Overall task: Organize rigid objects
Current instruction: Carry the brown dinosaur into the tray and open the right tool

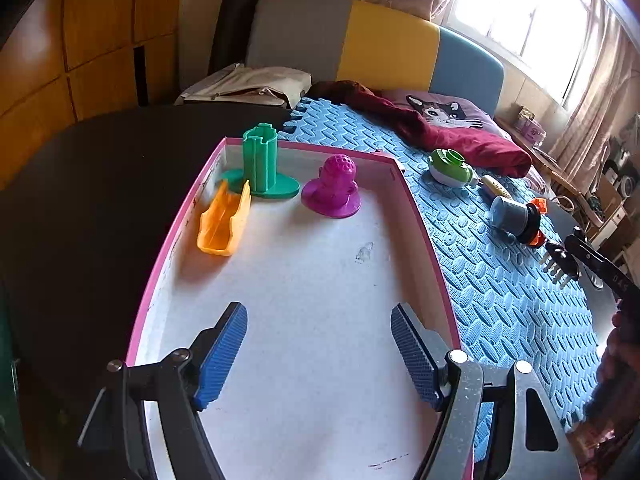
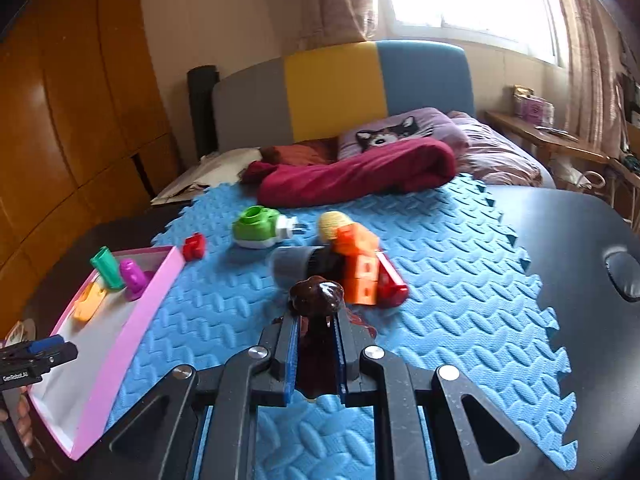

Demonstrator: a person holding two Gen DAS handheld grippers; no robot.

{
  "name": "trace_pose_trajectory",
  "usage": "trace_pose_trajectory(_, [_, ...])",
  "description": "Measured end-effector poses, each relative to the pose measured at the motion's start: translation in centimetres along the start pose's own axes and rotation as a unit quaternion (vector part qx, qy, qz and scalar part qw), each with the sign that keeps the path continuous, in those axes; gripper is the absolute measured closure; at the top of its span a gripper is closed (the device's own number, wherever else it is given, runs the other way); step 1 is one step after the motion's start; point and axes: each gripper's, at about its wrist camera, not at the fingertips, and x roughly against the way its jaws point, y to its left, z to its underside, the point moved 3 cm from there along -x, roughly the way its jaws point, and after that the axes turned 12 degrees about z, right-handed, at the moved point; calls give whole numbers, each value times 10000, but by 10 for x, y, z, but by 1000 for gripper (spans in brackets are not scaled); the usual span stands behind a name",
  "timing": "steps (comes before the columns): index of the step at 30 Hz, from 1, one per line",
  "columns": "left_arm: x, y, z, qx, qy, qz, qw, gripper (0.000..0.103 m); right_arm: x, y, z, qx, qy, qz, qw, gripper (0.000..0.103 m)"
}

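Note:
A pink-rimmed box (image 1: 424, 216) holds a green cylinder piece (image 1: 262, 164), a purple knob piece (image 1: 334, 188) and an orange trough piece (image 1: 224, 220). My left gripper (image 1: 319, 354) is open and empty over the box's white floor. My right gripper (image 2: 316, 324) is shut on a dark brown toy (image 2: 317, 294) and holds it above the blue foam mat (image 2: 460, 280). On the mat lie a green and white toy (image 2: 258, 226), a grey cup piece (image 2: 292, 266), an orange block (image 2: 360, 268), a red block (image 2: 194, 246) and a yellow piece (image 2: 332, 222).
The mat and box lie on a black table (image 2: 580, 248). A maroon blanket (image 2: 356, 176) and a cat pillow (image 2: 392, 132) lie on the bed behind. A wooden wardrobe (image 1: 80, 40) stands at the left. The right gripper shows in the left wrist view (image 1: 560, 258).

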Motion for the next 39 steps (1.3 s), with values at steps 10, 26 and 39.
trace_pose_trajectory(10, [11,16,1,133,-84,-121,9998,28,10,89,-8,448,84,-968,9943,89])
trace_pose_trajectory(26, [46,50,10,297,-278,-363,9985,25,-41,267,-6,2041,739,-1671,9617,90])
trace_pose_trajectory(39, [50,63,15,554,-321,-379,9972,25,-55,284,-3,2127,932,-1481,9613,77])
